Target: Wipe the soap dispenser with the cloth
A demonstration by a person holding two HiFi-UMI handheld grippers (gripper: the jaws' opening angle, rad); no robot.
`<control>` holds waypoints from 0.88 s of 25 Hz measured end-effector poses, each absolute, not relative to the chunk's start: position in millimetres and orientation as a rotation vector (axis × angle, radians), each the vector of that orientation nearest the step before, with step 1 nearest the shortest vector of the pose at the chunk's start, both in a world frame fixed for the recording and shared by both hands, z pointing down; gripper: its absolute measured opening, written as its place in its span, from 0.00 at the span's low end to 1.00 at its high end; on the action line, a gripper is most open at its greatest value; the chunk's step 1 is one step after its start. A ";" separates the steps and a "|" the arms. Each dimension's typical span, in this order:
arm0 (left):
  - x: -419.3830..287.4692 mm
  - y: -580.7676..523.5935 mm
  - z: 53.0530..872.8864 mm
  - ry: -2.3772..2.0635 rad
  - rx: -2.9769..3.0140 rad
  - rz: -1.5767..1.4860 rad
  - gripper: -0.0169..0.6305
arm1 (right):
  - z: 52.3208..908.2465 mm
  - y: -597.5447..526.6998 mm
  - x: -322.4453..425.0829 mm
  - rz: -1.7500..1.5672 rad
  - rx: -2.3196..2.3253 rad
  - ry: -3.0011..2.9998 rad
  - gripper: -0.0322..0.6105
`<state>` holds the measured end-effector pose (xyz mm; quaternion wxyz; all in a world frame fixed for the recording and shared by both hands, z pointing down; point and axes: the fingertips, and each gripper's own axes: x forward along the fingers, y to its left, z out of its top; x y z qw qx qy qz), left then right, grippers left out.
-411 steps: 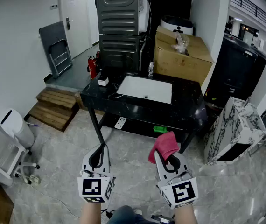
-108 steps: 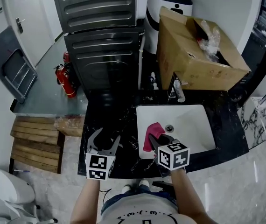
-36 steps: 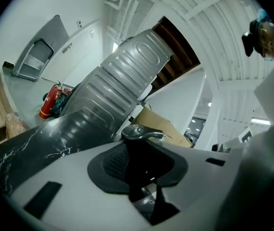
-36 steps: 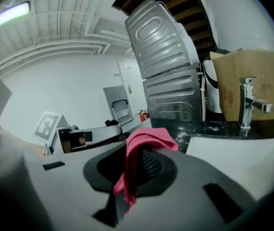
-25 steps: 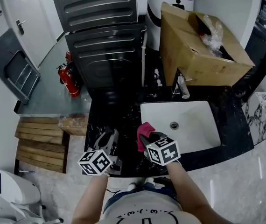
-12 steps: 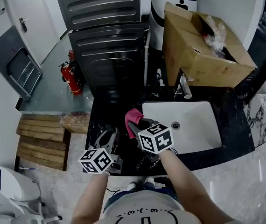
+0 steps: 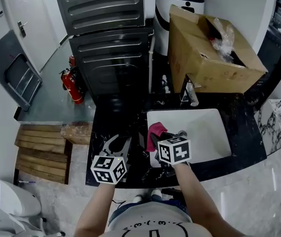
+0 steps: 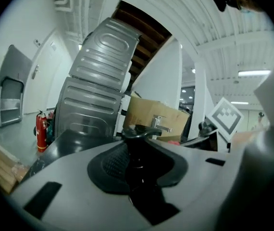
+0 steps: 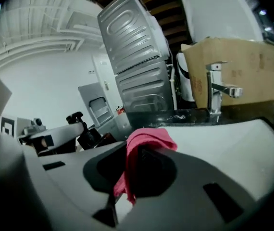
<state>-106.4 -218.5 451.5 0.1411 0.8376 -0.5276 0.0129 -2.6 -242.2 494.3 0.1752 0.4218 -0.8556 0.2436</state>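
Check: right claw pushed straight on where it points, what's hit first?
Likely the white sink near its left rim; the right claw, gripping the cloth, angles down toward it. Depth unclear.

In the left gripper view, only the pump head of the soap dispenser (image 8: 139,132) shows. Its body is sunk between the pads of my left gripper (image 7: 118,143). From my head it is lost, black against the black counter (image 7: 110,116). The near end of the cloth (image 9: 144,143) is buried inside my right gripper (image 7: 159,138). A white thing (image 7: 11,201) on the floor, near left, runs off the picture's edge; I cannot tell what it is.
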 end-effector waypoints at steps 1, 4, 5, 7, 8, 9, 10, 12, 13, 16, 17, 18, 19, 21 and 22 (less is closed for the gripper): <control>-102.6 -221.2 451.4 -1.539 2.441 0.092 0.18 | 488.4 -242.2 6.8 0.714 1.237 -2.439 0.13; -89.0 -228.3 453.9 -1.592 2.518 0.290 0.18 | 475.2 -241.4 35.7 0.726 1.351 -2.445 0.13; -84.7 -229.8 455.0 -1.608 2.540 0.349 0.18 | 472.9 -240.8 44.2 0.728 1.383 -2.440 0.13; -80.6 -231.3 455.3 -1.629 2.556 0.393 0.18 | 470.0 -238.8 56.8 0.741 1.428 -2.433 0.13; -80.8 -231.5 454.6 -1.634 2.558 0.392 0.18 | 469.4 -237.8 60.6 0.746 1.441 -2.430 0.13; -82.1 -231.6 453.7 -1.644 2.562 0.395 0.18 | 469.4 -236.9 63.3 0.750 1.449 -2.426 0.13; -83.9 -231.6 452.9 -1.660 2.565 0.405 0.19 | 470.0 -236.0 65.1 0.754 1.453 -2.421 0.13; -88.8 -231.3 452.6 -1.690 2.559 0.421 0.27 | 472.8 -233.8 67.3 0.764 1.453 -2.415 0.13; -91.6 -230.5 453.0 -1.694 2.554 0.419 0.31 | 474.6 -232.6 67.5 0.769 1.449 -2.413 0.13; -102.5 -224.9 451.3 -1.681 2.554 0.393 0.40 | 478.3 -229.9 64.5 0.774 1.428 -2.413 0.13; -107.2 -221.9 450.3 -1.681 2.554 0.385 0.42 | 478.9 -229.4 63.2 0.774 1.421 -2.413 0.13; -112.5 -218.5 449.4 -1.687 2.550 0.379 0.43 | 479.6 -229.2 62.0 0.773 1.415 -2.413 0.13; -118.4 -214.9 448.9 -1.696 2.544 0.373 0.43 | 480.6 -229.1 60.6 0.774 1.408 -2.414 0.13; -131.5 -207.8 449.1 -1.719 2.526 0.364 0.43 | 482.3 -229.0 57.1 0.775 1.394 -2.416 0.13; -138.5 -204.9 449.5 -1.733 2.515 0.361 0.43 | 482.9 -229.1 55.0 0.774 1.386 -2.418 0.13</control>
